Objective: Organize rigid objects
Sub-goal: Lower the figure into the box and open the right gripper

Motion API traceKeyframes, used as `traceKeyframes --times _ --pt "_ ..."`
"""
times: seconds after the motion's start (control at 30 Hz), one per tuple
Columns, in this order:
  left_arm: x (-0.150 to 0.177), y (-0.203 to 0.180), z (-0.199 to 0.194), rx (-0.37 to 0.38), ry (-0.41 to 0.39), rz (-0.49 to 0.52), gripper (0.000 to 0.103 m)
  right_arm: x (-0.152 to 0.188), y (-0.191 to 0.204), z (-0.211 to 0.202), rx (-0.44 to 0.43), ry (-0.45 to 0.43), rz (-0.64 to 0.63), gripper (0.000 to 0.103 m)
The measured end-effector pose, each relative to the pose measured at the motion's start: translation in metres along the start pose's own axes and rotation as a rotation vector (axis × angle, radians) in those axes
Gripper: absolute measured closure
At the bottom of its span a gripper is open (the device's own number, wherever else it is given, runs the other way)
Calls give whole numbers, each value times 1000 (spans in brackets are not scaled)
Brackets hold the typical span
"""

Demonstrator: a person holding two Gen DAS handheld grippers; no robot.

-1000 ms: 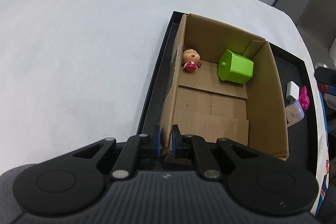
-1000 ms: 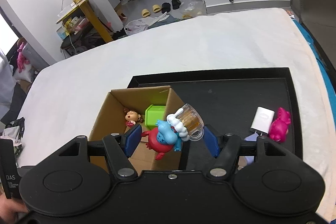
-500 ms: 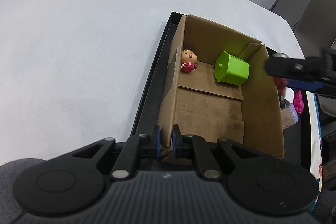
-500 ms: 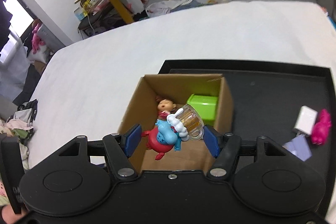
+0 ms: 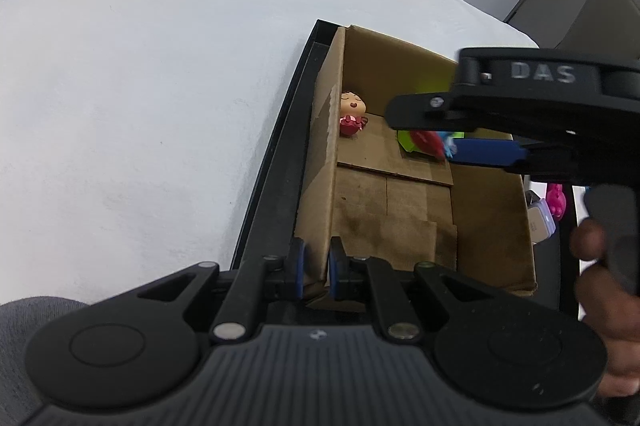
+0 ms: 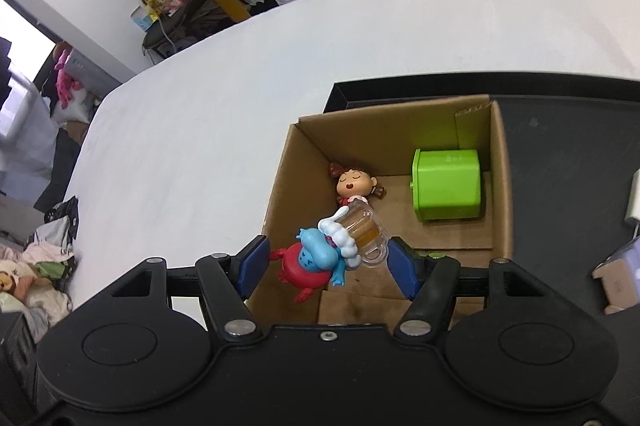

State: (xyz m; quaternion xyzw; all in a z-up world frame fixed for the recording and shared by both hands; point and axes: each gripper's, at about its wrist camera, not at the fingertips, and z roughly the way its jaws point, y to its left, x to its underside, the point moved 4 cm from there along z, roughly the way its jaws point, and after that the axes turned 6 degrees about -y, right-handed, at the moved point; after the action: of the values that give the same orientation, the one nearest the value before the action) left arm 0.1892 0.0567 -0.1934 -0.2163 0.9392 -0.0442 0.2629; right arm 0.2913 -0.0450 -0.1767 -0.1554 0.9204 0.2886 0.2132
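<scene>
Counter, white cloth cover, one item resting on it.
The counter (image 6: 224, 130) has a pale, slightly wrinkled surface that curves away at its far edge. Directly on it, towards the right side, lies a black tray (image 5: 280, 146) with a shallow raised rim; the rest of the white surface carries nothing else in view.

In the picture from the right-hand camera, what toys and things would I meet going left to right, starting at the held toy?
Red and blue toy with a mug → doll in the cardboard box → green cube → white plug on the black tray.
</scene>
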Motion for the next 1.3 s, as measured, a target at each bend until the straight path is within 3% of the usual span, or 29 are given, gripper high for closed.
traceKeyframes --times 0.47,1.3 --pt "-1 1 2 13 5 -11 92 4 -5 21 7 26 76 35" --pt "-1 -5 1 -20 0 9 93 1 -28 -63 50 -7 -38 24"
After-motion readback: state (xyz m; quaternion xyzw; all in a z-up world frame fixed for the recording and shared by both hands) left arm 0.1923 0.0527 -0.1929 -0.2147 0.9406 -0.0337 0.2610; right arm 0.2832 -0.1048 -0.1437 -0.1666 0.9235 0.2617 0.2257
